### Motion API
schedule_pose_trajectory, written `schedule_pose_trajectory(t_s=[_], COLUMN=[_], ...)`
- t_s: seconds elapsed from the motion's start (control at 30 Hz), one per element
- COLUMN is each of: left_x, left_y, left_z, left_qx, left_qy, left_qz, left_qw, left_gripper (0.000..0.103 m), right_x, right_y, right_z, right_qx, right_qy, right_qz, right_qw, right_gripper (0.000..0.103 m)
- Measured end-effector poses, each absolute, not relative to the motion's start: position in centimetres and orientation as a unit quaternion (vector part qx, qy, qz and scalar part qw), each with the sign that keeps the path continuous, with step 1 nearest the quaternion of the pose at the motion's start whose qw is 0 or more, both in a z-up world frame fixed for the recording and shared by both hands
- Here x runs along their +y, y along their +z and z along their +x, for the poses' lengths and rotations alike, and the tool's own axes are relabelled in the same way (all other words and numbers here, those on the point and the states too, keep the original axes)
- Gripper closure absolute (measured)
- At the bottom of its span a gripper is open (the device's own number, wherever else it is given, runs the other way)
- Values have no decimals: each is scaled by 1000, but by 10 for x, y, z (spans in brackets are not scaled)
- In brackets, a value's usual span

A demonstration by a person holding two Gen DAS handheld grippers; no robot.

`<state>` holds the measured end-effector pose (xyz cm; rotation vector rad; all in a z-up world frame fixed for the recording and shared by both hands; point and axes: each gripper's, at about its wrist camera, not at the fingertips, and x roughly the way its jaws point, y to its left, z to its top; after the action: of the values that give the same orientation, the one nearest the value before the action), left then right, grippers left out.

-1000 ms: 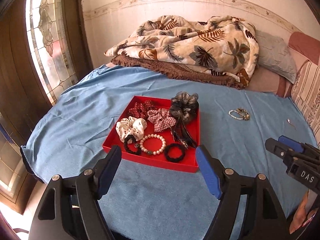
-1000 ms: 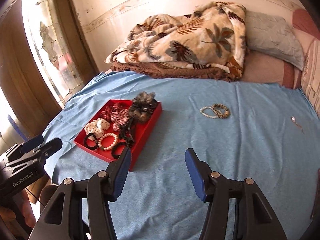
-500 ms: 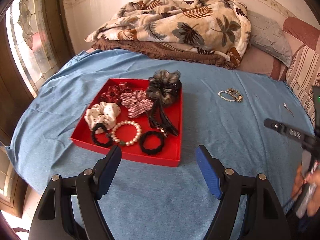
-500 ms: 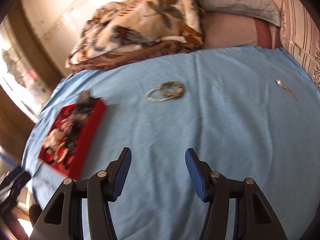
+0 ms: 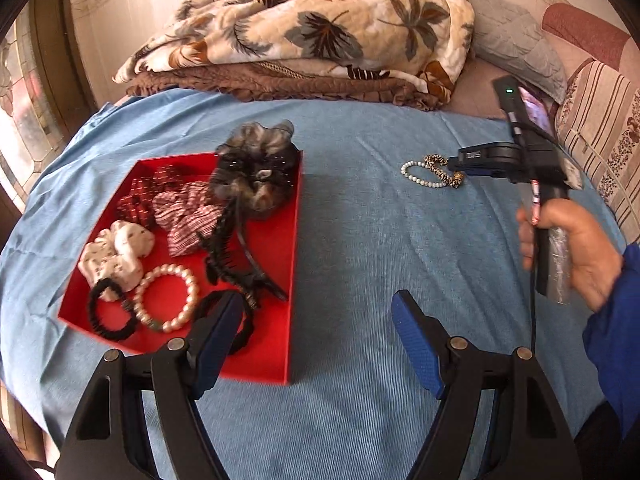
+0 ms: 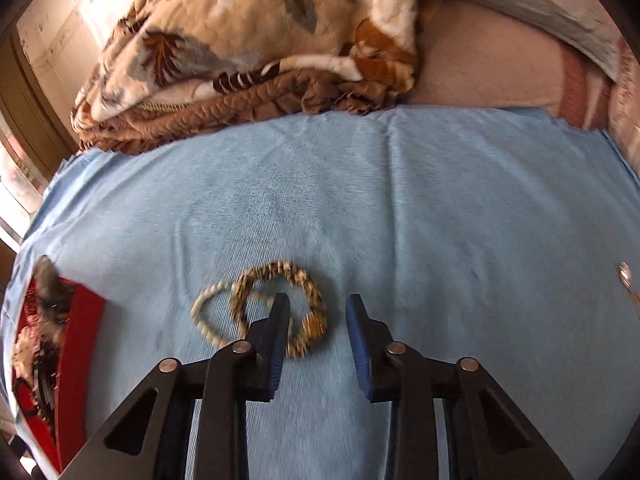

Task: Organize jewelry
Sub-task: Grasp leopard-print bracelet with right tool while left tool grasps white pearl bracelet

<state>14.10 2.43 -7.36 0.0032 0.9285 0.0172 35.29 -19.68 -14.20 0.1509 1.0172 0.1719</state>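
Note:
A red tray on the blue cloth holds scrunchies, a pearl bracelet, black hair ties and a black clip. Two bracelets lie loose on the cloth: a white bead one and a gold-and-black one. In the right wrist view the gold-and-black bracelet overlaps the bead bracelet. My right gripper is open, its tips just over the gold-and-black bracelet; it also shows in the left wrist view. My left gripper is open and empty at the tray's near right corner.
A folded leaf-print blanket and a grey pillow lie at the back of the bed. A small silver piece lies on the cloth to the far right. The tray's edge shows at left in the right wrist view.
My right gripper has moved forward and down to the loose bracelets. My left gripper has moved closer to the tray's near right corner. Both stay open.

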Motion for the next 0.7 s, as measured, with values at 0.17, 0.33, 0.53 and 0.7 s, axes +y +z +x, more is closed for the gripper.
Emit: schedule_pose_trajectory(t_s=[0.17, 0.33, 0.53, 0.7], left_x=[18, 5, -24, -47], left_y=[-78, -80, -100, -121], left_z=[167, 213, 285, 330], left_qx=[454, 462, 477, 476], left_qy=[-2, -14, -35, -50], left_qz=[-11, -32, -32, 8], left_qw=[891, 886, 878, 878], left_gripper=[27, 27, 27, 31], right_x=[-209, -256, -292, -291], right_y=[-144, -139, -143, -143], right_z=[363, 333, 259, 260], right_qx=[487, 502, 504, 494], right_qy=[53, 22, 40, 50], right_qz=[70, 79, 141, 153], right_qw=[869, 861, 851, 855], right_gripper=[95, 95, 95, 94])
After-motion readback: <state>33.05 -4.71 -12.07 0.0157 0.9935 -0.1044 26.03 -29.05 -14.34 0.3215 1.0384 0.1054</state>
